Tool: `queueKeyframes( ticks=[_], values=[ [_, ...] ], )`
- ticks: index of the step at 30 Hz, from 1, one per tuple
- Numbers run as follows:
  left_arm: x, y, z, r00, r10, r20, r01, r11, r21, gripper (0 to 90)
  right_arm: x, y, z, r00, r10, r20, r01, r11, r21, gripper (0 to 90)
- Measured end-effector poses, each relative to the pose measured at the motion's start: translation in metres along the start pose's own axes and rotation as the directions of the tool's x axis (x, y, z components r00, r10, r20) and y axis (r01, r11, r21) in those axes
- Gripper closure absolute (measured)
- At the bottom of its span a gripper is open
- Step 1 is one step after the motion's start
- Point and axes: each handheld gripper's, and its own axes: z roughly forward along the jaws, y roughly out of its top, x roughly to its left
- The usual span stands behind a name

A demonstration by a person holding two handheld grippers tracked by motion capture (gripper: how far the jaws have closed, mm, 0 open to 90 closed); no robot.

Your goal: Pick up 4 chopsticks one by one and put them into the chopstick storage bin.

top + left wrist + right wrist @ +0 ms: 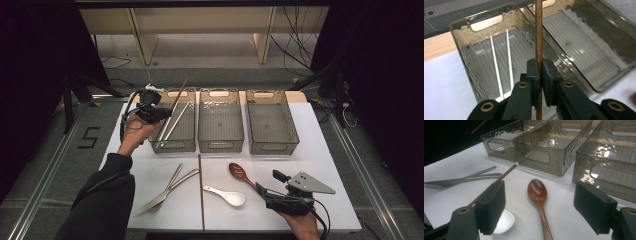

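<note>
While your left gripper pinches the brown chopstick — long axis toward twelve o'clock — the left bin waits directly beneath; your right gripper stands spread.

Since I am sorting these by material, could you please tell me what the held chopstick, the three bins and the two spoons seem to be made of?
Chopstick in the left claw: probably wood, brown and matte with fine grain.
Bins: likely smoky clear plastic, with a rippled, glossy surface.
Brown spoon: apparently wood, smooth with a soft sheen.
White spoon: ceramic or plastic; its gloss leaves that open.
</note>
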Motion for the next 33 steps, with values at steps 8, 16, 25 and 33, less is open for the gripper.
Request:
queueKeyframes(
  ticks=[8,16,25,33],
  values=[
    [0.009,0.013,0.015,0.9994,0.002,-0.034,-0.003,0.9999,-0.012,84.3,0.000,0.000,0.000,1.0000,0.001,-0.004,-0.001,1.000,0.000,26.4],
    [0.021,0.015,0.027,0.9985,-0.021,-0.050,0.020,0.9995,-0.023,84.2,0.000,0.000,0.000,1.0000,-0.002,-0.008,0.002,1.000,0.000,26.4],
    [0.024,0.005,0.039,0.9980,-0.026,-0.058,0.025,0.9996,-0.015,84.2,0.000,0.000,0.001,1.0000,0.001,-0.008,-0.001,1.000,0.000,26.4],
    [0.020,0.001,0.046,0.9980,-0.008,-0.063,0.007,0.9999,-0.009,84.0,0.001,-0.001,0.001,1.0000,0.000,-0.009,0.000,1.000,0.000,26.4]
  ],
)
